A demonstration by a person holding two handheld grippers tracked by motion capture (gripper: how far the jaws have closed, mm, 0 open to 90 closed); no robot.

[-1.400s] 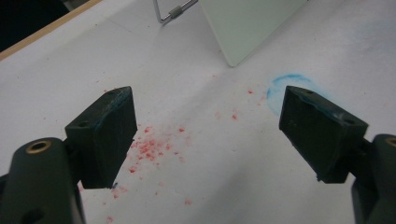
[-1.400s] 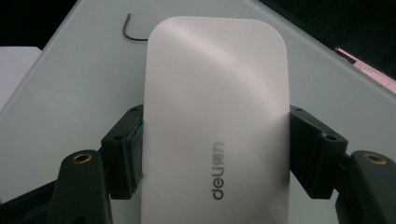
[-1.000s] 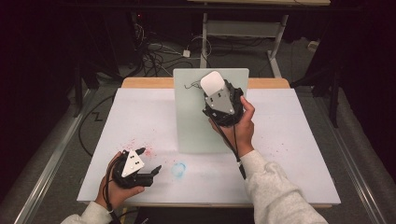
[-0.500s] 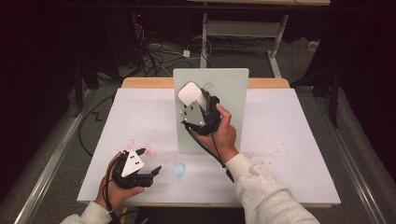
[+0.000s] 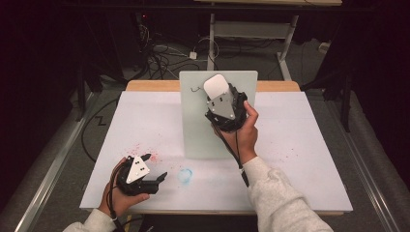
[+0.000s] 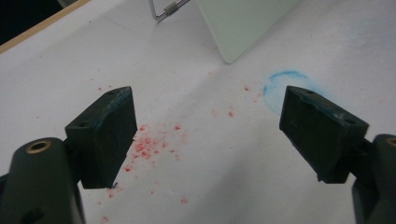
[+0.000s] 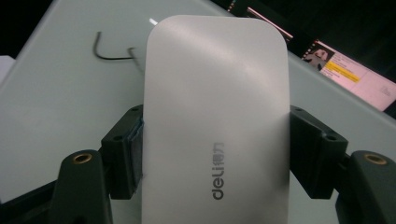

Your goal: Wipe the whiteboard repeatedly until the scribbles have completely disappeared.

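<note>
My right gripper (image 7: pixel 212 140) clamped the white, rounded plastic eraser (image 7: pixel 215 107) lengthwise ahead, the pale green upright board's (image 7: pixel 56 93) curled pen mark (image 7: pixel 109 49) lying beyond-left; my left gripper (image 6: pixel 210 135) gaped empty.

Left hand-held gripper (image 5: pixel 162 177) agape, low; right hand-held gripper (image 5: pixel 218 96) clamped, raised.

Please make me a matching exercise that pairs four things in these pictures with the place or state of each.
Things:
1. white eraser
2. left gripper
3. pale green board
4. blue ring mark

Places or states:
A. propped up at a slant in the middle of the table
B. clamped between the jaws of the right gripper
C. drawn on the white table cover, just ahead of the left gripper
D. open, low over red specks on the table cover

Pairs: 1-B, 2-D, 3-A, 4-C
</note>
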